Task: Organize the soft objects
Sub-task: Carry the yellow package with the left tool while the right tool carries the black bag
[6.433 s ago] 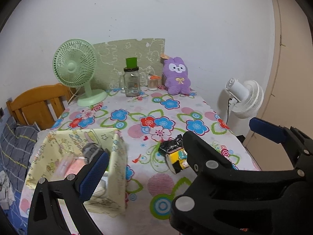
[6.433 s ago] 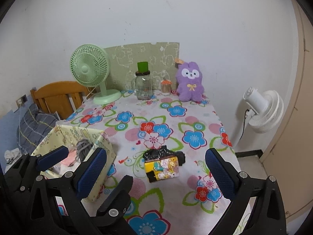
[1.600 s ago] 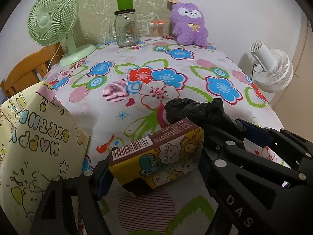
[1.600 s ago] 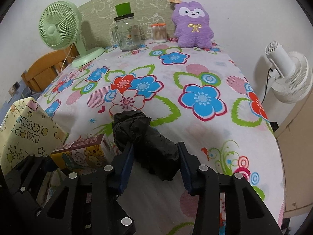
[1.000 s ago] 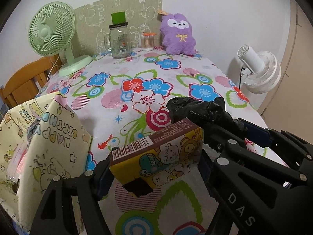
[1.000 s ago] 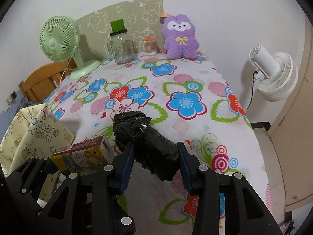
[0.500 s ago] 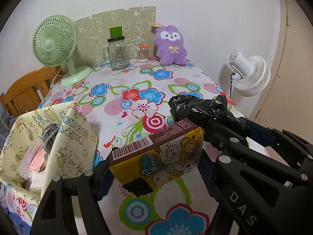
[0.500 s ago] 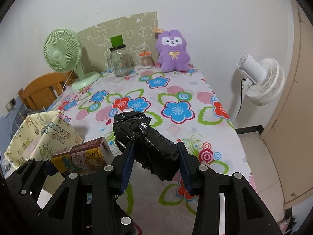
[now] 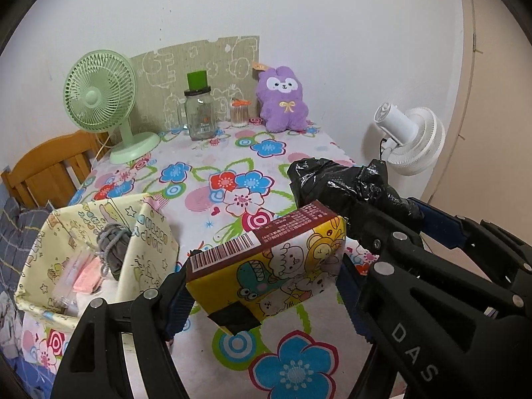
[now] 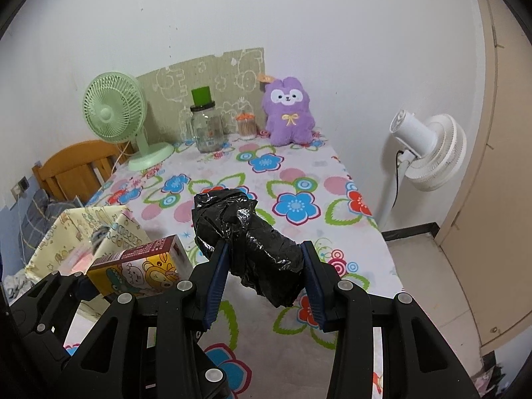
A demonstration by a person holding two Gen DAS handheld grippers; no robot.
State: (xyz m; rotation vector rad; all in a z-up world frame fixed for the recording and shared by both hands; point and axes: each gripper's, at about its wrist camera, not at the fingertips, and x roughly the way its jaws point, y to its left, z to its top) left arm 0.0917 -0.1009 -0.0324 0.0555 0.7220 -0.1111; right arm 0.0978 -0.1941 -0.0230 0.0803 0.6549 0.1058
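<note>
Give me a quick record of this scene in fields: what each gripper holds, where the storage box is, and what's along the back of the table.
left gripper: shut on the cartoon-printed box, lifted off the table
right gripper: shut on the black plastic bag bundle, also in the air
yellow fabric storage box: near left table edge, open, grey yarn ball and pink packets inside
back row: green desk fan, glass jar, cotton swab container, purple plush toy
table: floral cloth
</note>
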